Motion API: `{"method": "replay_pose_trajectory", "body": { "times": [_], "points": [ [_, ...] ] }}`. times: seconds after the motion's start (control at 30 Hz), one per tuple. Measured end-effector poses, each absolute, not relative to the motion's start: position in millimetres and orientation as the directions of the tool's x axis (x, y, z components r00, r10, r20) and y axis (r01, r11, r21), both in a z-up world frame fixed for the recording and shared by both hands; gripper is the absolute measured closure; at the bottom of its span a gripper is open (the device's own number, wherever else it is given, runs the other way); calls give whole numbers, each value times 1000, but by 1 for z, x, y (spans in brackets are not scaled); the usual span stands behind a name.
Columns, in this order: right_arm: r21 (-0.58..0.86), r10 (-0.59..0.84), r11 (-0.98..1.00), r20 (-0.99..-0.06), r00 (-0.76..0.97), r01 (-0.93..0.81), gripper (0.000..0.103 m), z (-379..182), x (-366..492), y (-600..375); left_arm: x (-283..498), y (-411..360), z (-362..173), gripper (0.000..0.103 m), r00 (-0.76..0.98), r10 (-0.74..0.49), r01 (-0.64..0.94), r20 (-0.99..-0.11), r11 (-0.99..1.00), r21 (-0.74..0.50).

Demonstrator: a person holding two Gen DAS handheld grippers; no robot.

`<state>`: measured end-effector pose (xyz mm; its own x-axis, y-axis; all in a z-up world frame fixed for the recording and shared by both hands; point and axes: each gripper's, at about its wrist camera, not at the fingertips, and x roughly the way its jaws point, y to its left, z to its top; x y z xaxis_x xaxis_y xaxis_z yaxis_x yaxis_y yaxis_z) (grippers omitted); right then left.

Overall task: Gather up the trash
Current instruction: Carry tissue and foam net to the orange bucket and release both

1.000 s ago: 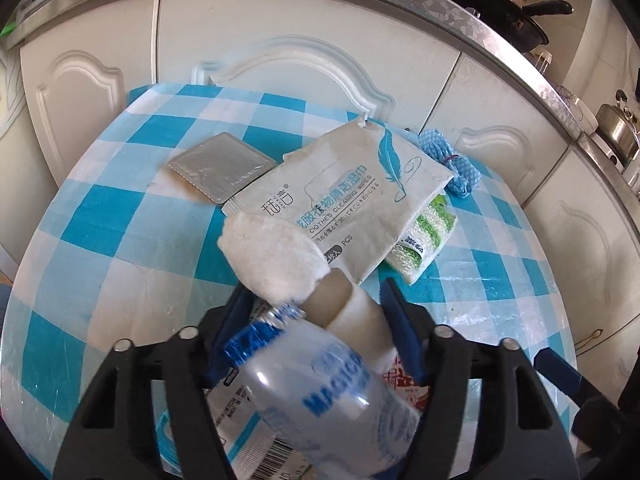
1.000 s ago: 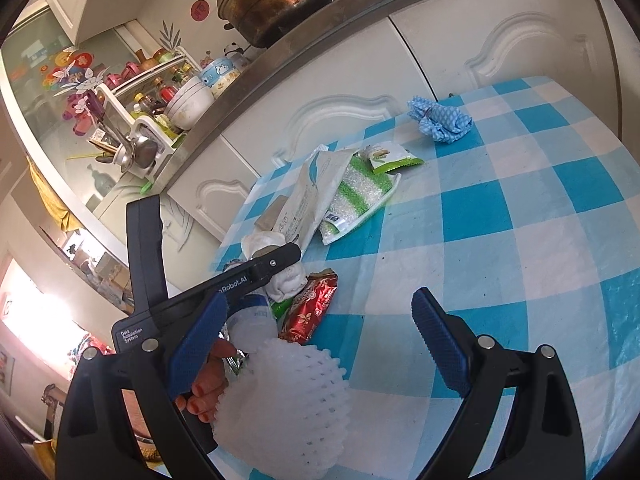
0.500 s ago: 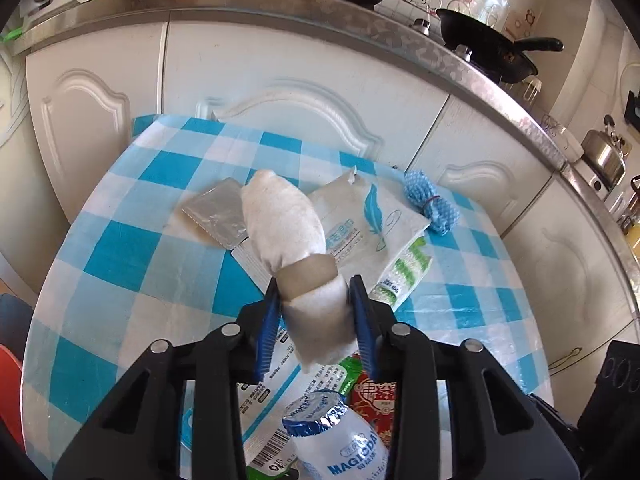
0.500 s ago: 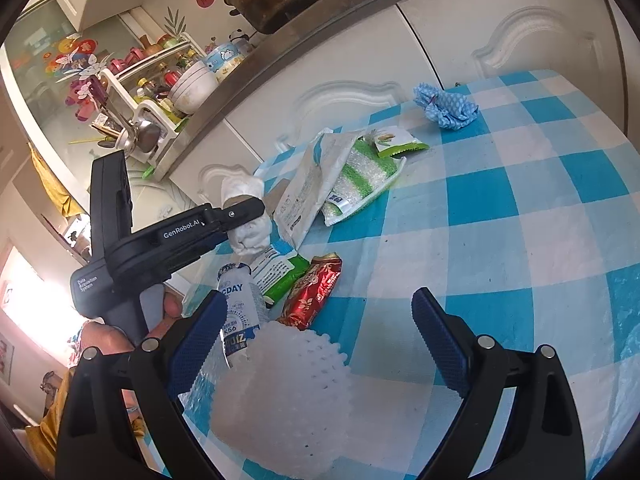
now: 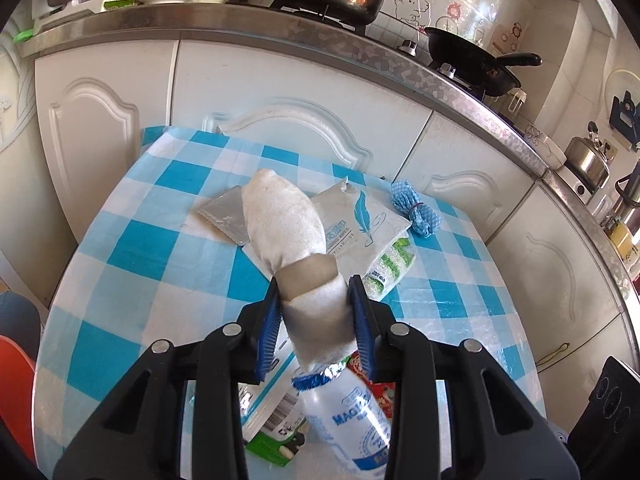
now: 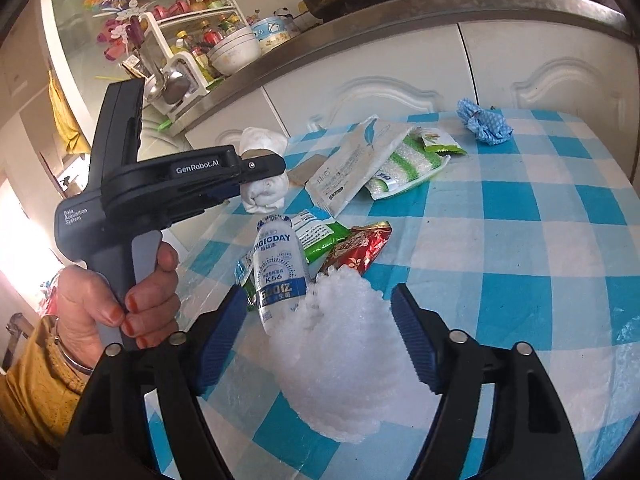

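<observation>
The left gripper [image 5: 316, 322] is clamped tight on a white wad of tissue stuffed through a short cardboard tube [image 5: 298, 256], and the wad sits clear above the blue-and-white checked tablecloth [image 5: 152, 248], blue pads pressing on both sides of its lower end. From the right wrist view the same wad [image 6: 264, 168] shows past the tip of the black handheld unit, a hand [image 6: 116, 300] wrapped round its grey grip. The right gripper [image 6: 316, 320] has just been closing in, jaws apart for now on either side of a white foam fruit net [image 6: 340, 360] that lies on the cloth, and neither pad presses it as far as the frame shows. Just beside the net, touching its left edge, lies a small white plastic drink bottle with blue lettering [image 6: 278, 272], and under it a green snack wrapper [image 6: 320, 236] and a red foil wrapper [image 6: 360, 246]. Farther back on the table there's a flat white wipes packet with a blue feather print [image 5: 360, 220], a green-and-white striped sponge pack [image 5: 390, 264] tucked against it, a silver foil sachet [image 5: 224, 216] and a crumpled blue cloth [image 5: 416, 212] near the white cabinet doors [image 5: 280, 80].
</observation>
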<state>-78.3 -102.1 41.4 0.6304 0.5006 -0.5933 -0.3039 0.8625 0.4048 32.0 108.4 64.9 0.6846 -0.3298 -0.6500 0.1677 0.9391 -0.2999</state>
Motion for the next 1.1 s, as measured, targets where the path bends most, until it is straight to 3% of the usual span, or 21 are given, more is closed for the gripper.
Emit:
{"method": "replay_pose_trajectory", "body": {
  "times": [0.27,0.37,0.57,1.1],
  "points": [
    [288,396,918,-649,649,-271,31,33,-85,-90,0,136,61,68,689,-313,143,-653,943,-300],
    [246,347,938,-667,659,-245,47,30,-84,-88,-12,148,58,68,687,-311,133,-657,942,-307],
    [262,338,941,-666,665,-216,66,27,-85,-95,-31,166,51,68,682,-308,124,-663,943,-309],
    [199,257,966,-671,695,-164,71,53,-97,-86,-57,216,35,68,680,-314,80,-663,930,-359]
  ]
}}
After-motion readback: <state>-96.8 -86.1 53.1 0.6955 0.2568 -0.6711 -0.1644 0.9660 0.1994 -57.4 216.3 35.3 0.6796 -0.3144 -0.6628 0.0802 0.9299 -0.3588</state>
